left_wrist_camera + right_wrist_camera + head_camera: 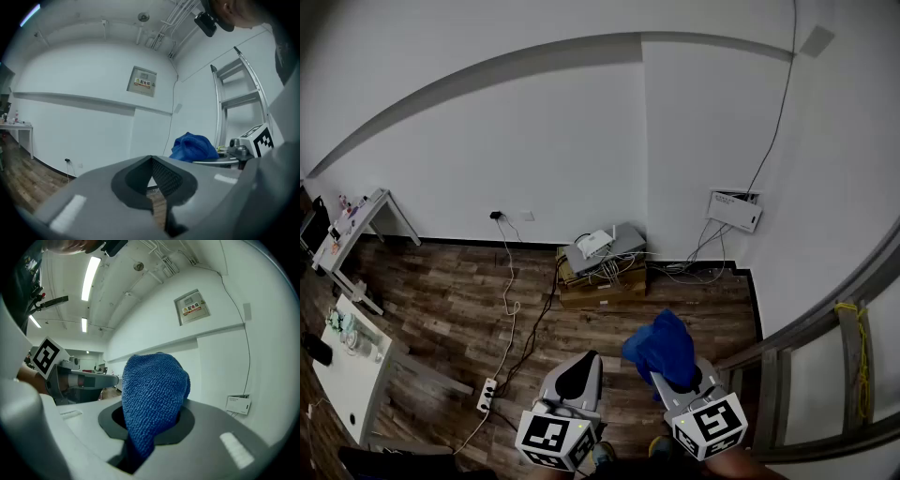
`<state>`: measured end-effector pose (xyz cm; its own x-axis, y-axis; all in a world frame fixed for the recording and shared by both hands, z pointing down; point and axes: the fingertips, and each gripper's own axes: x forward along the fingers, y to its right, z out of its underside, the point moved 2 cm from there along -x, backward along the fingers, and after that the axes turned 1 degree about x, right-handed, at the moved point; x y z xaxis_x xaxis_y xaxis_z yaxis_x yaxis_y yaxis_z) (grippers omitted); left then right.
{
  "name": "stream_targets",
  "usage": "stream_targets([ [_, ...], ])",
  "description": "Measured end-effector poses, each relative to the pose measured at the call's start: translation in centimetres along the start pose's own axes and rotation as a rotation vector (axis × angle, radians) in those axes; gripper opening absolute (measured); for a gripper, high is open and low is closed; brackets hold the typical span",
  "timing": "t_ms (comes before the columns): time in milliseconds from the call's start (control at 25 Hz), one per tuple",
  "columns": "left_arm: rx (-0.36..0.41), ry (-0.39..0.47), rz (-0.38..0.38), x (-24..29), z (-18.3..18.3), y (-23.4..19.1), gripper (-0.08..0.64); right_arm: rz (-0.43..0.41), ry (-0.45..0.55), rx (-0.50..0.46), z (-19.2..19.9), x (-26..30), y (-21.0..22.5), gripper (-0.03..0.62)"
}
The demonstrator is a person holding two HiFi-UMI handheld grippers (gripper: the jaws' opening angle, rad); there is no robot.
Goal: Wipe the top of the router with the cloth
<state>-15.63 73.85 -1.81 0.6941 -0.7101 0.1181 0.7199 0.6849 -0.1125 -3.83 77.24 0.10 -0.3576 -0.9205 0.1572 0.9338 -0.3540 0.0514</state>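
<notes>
Only the wall panel bears writing: red characters too small to read. One blue cloth is clamped in the right gripper and bulges out, hiding its jaw tips. The left gripper is closed on nothing. One white router sits on stacked cardboard boxes by the wall, well apart from the cloth, its lower edge lost among cables.

We saw bare wood floor open up to the router. Wall sat right behind it, cables trailed left, ladder crowded right, white table far left.
</notes>
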Motion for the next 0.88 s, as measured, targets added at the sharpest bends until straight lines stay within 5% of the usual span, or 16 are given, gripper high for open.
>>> stream_targets([
  [560,-0.004,-0.034,0.020,5.1,1.5,6.5,0.000,-0.020,0.014,0.020,1.3,-4.0,7.0,0.101],
  [880,-0.014,-0.062,-0.039,6.8,1.9,4.6,0.000,-0.013,0.021,0.055,1.9,-2.6,11.2,0.101],
])
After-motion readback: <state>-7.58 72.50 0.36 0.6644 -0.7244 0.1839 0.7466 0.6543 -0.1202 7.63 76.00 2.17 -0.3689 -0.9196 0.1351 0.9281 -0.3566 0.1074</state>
